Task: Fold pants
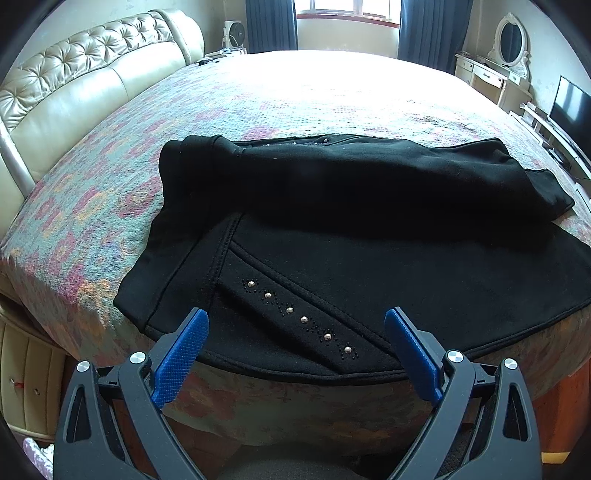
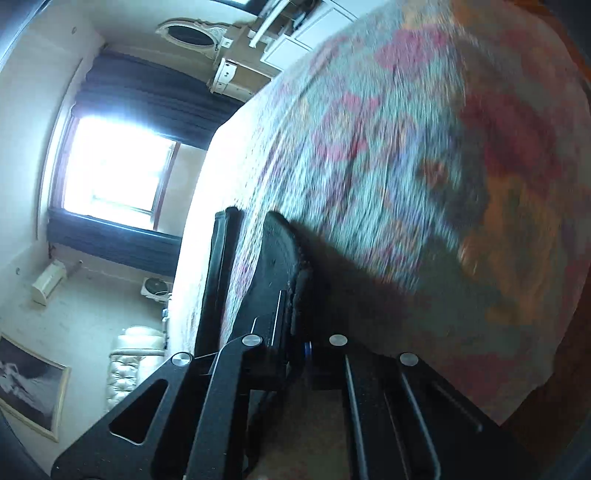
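Black pants lie across the near part of the bed, folded over themselves, with a studded pocket strip close to the front edge. My left gripper is open and hovers just over that edge, its blue pads on either side of the studded strip and touching nothing. The right wrist view is rolled sideways and blurred. There my right gripper is shut on a black edge of the pants, right against the flowered bed cover. Its fingertips are hidden by the cloth.
The flowered bed cover stretches far behind the pants. A cream tufted headboard runs along the left. A white dressing table with an oval mirror and a dark TV stand at the right, with a bright window behind.
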